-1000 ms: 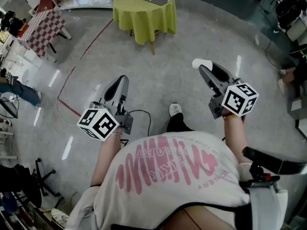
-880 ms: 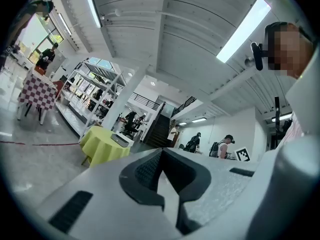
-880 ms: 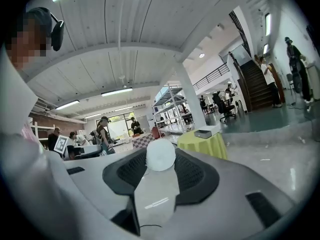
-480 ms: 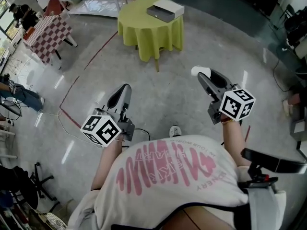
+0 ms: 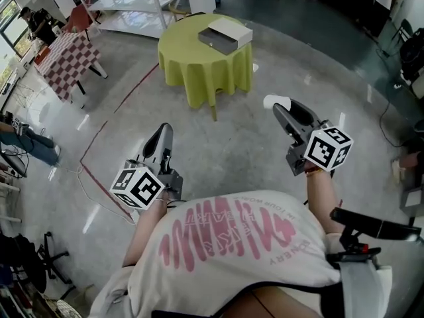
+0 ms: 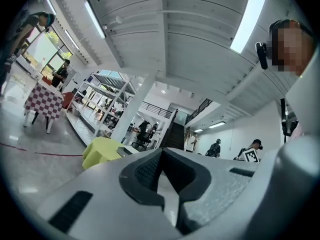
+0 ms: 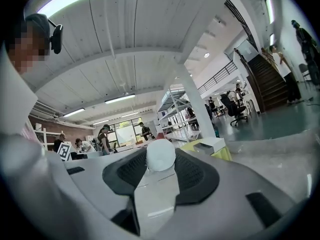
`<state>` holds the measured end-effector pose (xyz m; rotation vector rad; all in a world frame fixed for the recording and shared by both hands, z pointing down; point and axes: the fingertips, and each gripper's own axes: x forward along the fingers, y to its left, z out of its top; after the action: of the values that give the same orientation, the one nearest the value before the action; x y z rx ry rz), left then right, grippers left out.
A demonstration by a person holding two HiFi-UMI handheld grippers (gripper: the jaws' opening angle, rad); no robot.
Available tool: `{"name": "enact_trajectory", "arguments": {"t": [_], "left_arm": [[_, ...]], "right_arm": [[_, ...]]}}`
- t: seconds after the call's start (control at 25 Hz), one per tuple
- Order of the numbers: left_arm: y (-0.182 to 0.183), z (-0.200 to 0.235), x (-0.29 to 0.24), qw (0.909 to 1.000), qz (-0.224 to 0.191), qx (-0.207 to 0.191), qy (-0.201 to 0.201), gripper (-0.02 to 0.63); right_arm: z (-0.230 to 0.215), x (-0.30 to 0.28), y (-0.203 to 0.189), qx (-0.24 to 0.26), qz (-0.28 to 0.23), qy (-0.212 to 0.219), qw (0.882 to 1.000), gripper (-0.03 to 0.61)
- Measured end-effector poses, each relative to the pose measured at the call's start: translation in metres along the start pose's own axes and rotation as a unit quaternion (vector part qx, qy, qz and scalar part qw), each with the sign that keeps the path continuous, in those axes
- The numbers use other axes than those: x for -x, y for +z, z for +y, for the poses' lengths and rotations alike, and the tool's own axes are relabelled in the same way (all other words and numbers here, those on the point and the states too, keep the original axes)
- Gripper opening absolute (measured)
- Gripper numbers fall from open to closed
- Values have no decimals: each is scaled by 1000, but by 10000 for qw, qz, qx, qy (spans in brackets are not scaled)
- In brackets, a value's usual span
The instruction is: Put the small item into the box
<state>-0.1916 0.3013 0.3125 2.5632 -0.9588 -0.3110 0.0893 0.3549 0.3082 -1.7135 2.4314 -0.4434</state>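
A grey-and-white box (image 5: 225, 35) lies on a round table draped in a yellow-green cloth (image 5: 199, 75), a few steps ahead on the concrete floor. My right gripper (image 5: 281, 106) points level toward it and is shut on a small white rounded item (image 5: 276, 101) at its tips. In the right gripper view the item (image 7: 160, 155) sits between the dark pads (image 7: 197, 173), with the box (image 7: 210, 145) beyond to the right. My left gripper (image 5: 163, 131) is held level lower left, jaws together and empty. In the left gripper view the table (image 6: 100, 151) is at left.
A red-checkered table (image 5: 63, 55) and white shelving (image 5: 126, 2) stand at the far left. A red line (image 5: 122, 91) and a cable (image 5: 83, 174) run across the floor. Another person's legs (image 5: 30, 141) are at the left edge. Office chairs stand beyond the table.
Both grippers have travelled forward with the person toward the yellow-green table, which sits lower and fuller in the head view. The white item stays in the right jaws.
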Motion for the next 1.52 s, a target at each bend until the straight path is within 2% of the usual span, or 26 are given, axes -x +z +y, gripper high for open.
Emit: {"name": "enact_trajectory", "arguments": {"t": [0.12, 0.28, 0.44, 0.56, 0.92, 1.12, 1.52], "left_arm": [[-4, 2, -22, 9999, -89, 135, 38, 8], [-13, -11, -47, 9996, -23, 181, -212, 8], [-32, -19, -58, 9989, 210, 217, -365, 8], [-48, -16, -64, 9984, 375, 270, -311, 8], [-61, -22, -94, 9968, 639, 322, -365, 6], [-58, -14, -113, 9966, 690, 237, -370, 8], [-43, 24, -166, 9963, 671, 324, -429, 8]], "right_arm": [[-21, -1, 0, 10, 33, 32, 10000, 172], [-47, 0, -1, -93, 87, -36, 9999, 172], [-58, 3, -8, -116, 180, -85, 9997, 172], [-69, 9, -15, -180, 238, -191, 9994, 172], [-97, 23, -28, -467, 309, -419, 9976, 172], [-111, 11, -33, -722, 222, -418, 9963, 172], [-133, -43, -22, -617, 380, -469, 9963, 172]]}}
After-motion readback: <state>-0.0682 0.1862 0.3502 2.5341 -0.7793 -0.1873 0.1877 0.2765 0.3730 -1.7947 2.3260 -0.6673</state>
